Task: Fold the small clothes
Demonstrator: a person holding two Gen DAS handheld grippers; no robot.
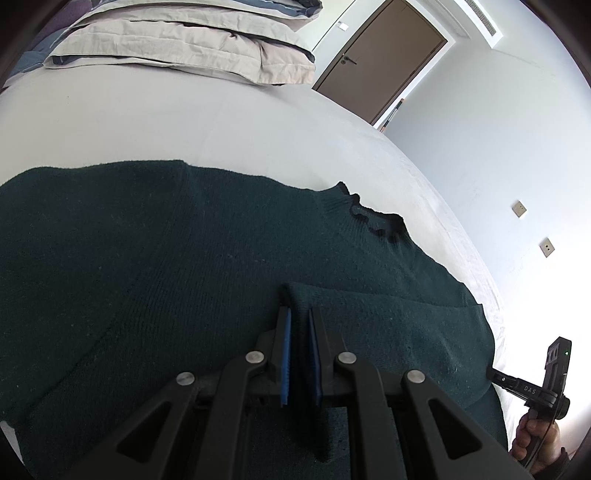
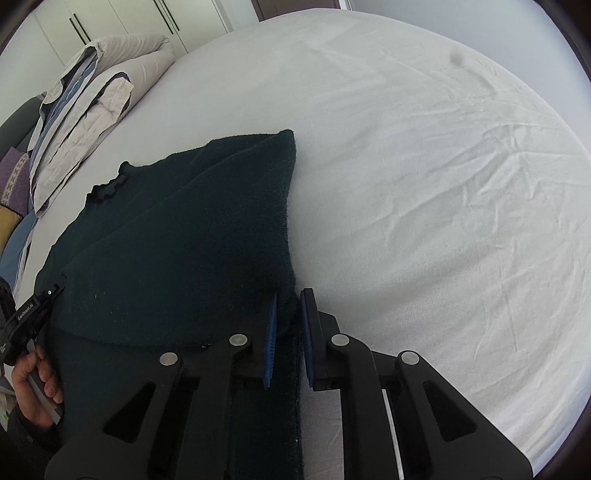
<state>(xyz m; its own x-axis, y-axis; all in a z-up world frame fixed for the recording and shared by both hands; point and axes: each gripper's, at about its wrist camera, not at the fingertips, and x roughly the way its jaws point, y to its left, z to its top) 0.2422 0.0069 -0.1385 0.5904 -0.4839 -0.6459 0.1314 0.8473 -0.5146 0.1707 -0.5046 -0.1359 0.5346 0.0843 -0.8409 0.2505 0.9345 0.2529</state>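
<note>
**Pinching a dark green sweater at two places on the bed**

Lying on the white bed sheet (image 2: 424, 177), the dark green knitted sweater (image 1: 166, 266) is spread almost flat, with its ruffled collar (image 1: 373, 218) towards the far side of the bed. One side of it is folded over the body, which gives a straight edge and a pointed corner (image 2: 288, 136) in the right wrist view.

The left tongs (image 1: 300, 314) are nearly closed, and a raised fold of the knit stands between the blue pads (image 1: 285, 354); they press on it from both sides. The right tongs (image 2: 289, 297) are also nearly closed, and the near edge of the sweater passes between their pads (image 2: 271, 332). It seems to be gripped there, though the dark cloth makes the contact difficult to see.

Each view shows the other device at its border, held by a hand: the right hand (image 1: 533, 439) in the left wrist view, the left hand (image 2: 35, 387) in the right wrist view.

Beige pillows (image 1: 177, 48) are stacked at the head of the bed. A brown door (image 1: 384, 55) stands behind them, and white wardrobe doors (image 2: 122, 18) appear in the other view.
</note>
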